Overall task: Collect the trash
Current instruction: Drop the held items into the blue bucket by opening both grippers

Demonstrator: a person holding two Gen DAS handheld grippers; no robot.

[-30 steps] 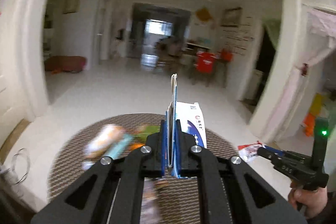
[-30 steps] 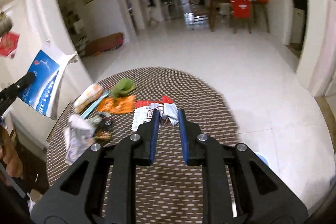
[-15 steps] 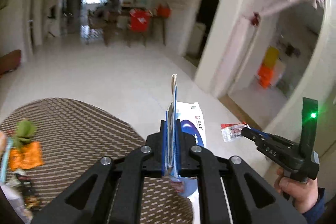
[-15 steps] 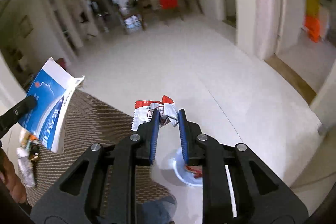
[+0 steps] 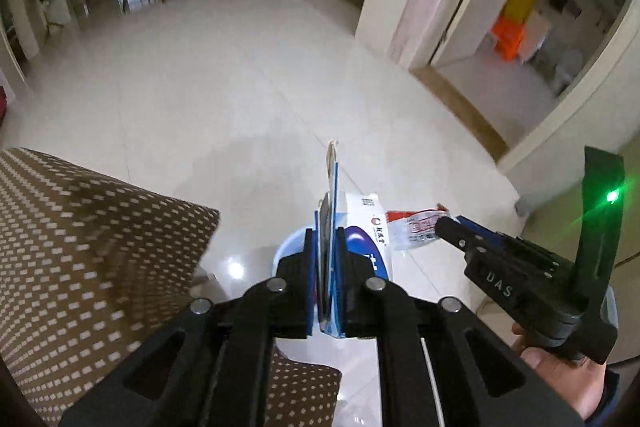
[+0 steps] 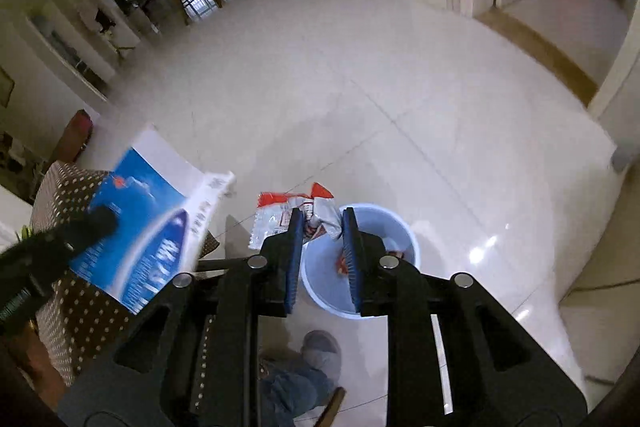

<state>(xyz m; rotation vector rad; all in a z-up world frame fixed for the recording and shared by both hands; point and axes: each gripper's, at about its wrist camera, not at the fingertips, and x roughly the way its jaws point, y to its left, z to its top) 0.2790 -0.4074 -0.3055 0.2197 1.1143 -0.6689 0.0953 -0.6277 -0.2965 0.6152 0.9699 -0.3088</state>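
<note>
My left gripper (image 5: pixel 325 241) is shut on a flattened blue and white carton (image 5: pixel 366 235), held edge-on above a pale blue bin (image 5: pixel 288 247). The carton also shows in the right wrist view (image 6: pixel 148 227). My right gripper (image 6: pixel 320 227) is shut on a red and white wrapper (image 6: pixel 288 213) just over the rim of the blue bin (image 6: pixel 400 239), which holds a few scraps. The right gripper (image 5: pixel 448 223) and its wrapper (image 5: pixel 412 229) show in the left wrist view to the right of the carton.
A round table with a brown dotted cloth (image 5: pixel 80 247) lies to the left, its edge next to the bin. White tiled floor (image 5: pixel 260 87) stretches ahead. A doorway with a wooden threshold (image 5: pixel 452 99) is at the right. My shoe (image 6: pixel 320 351) stands below the bin.
Both grippers have swung right off the table with their trash and tilted down; the blue bin now lies under them. The right gripper's jaws stand wider apart.
</note>
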